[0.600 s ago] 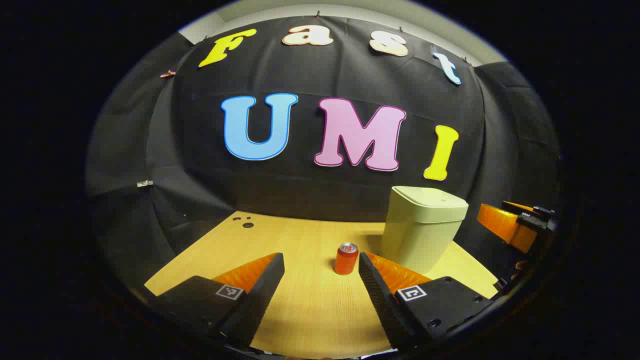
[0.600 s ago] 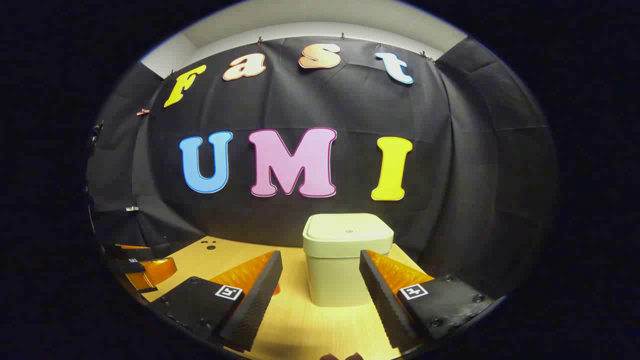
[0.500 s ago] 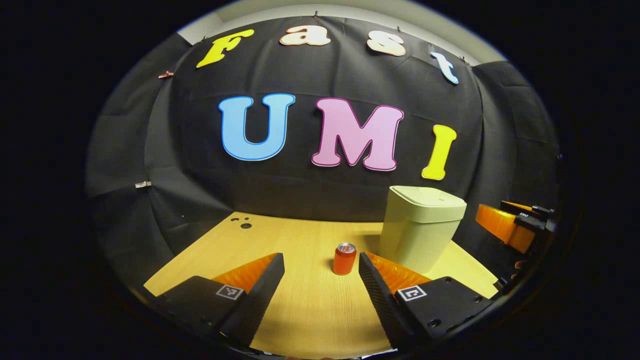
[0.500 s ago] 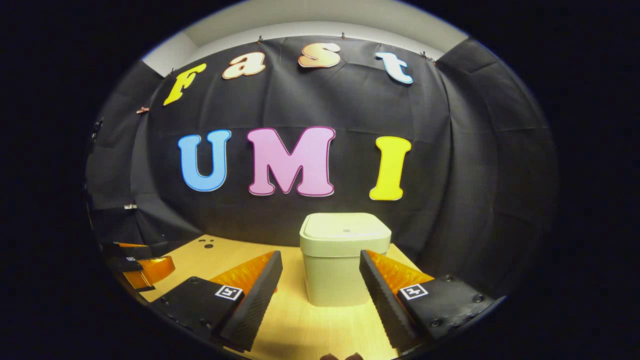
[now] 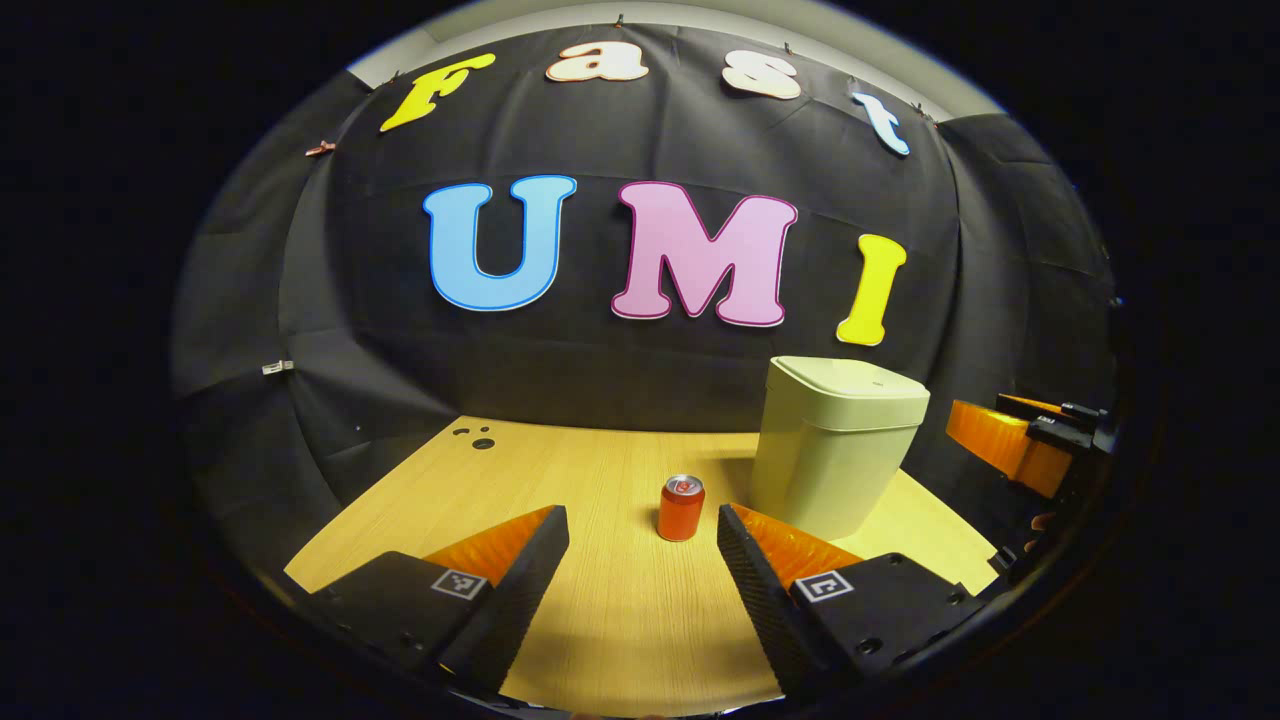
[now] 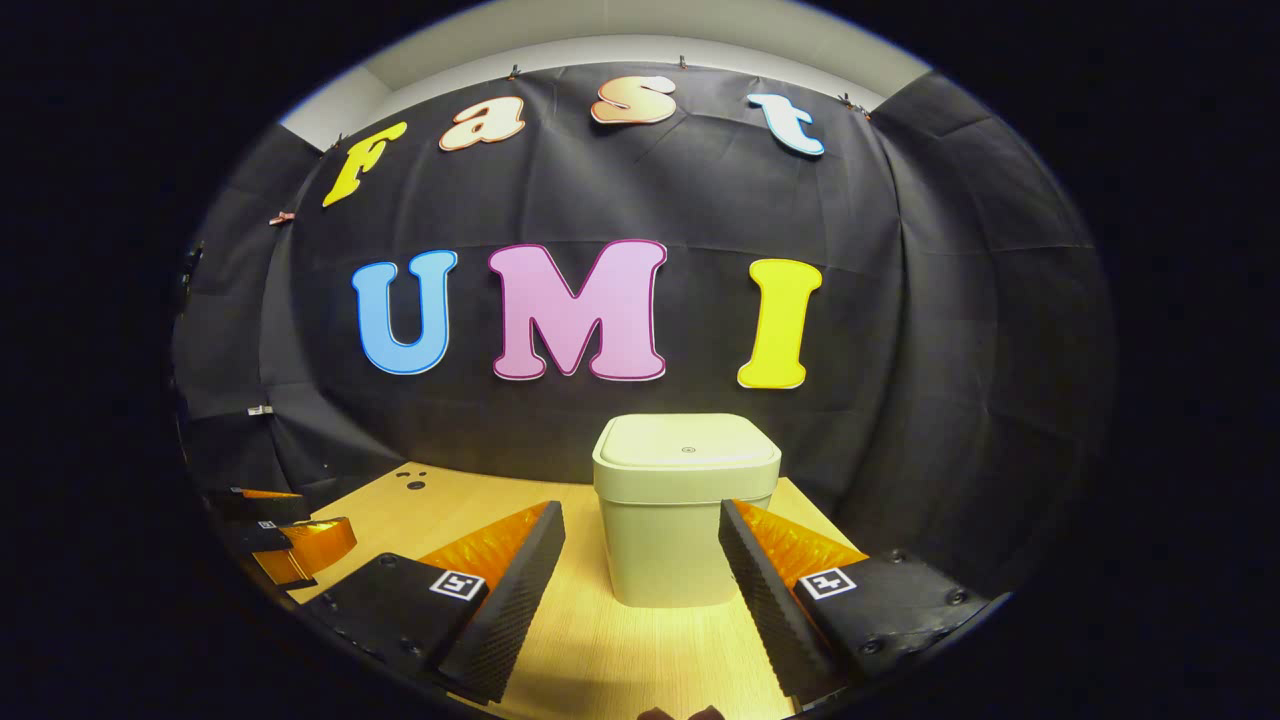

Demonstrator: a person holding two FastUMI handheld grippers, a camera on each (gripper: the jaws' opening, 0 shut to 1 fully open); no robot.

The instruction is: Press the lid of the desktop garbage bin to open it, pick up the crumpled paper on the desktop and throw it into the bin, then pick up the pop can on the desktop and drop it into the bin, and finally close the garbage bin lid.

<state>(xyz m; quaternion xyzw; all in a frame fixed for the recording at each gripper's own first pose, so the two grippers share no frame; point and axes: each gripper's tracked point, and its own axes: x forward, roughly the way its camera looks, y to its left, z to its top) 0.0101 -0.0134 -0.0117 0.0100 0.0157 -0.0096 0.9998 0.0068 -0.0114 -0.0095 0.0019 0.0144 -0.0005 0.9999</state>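
Observation:
A pale green bin (image 5: 835, 465) with its lid (image 6: 687, 448) down stands at the back right of the wooden table (image 5: 560, 480). An orange pop can (image 5: 681, 508) stands upright just left of the bin. My left gripper (image 5: 642, 520) is open and empty, with the can a little beyond its right finger. My right gripper (image 6: 641, 512) is open and empty too, facing the bin (image 6: 680, 530) head-on, its fingers short of the bin's front. The right gripper (image 5: 1020, 445) also shows at the far right of the left gripper view. The left gripper (image 6: 285, 535) shows at the far left of the right gripper view.
Black cloth walls close the table in at the back and on both sides. Small dark holes (image 5: 480, 438) mark the table's far left corner. Bare wood lies left of the can and in front of the bin.
Both views have shifted slightly: the bin and can sit a little higher in frame and the bin looks a touch nearer to the right gripper. Both grippers stay open.

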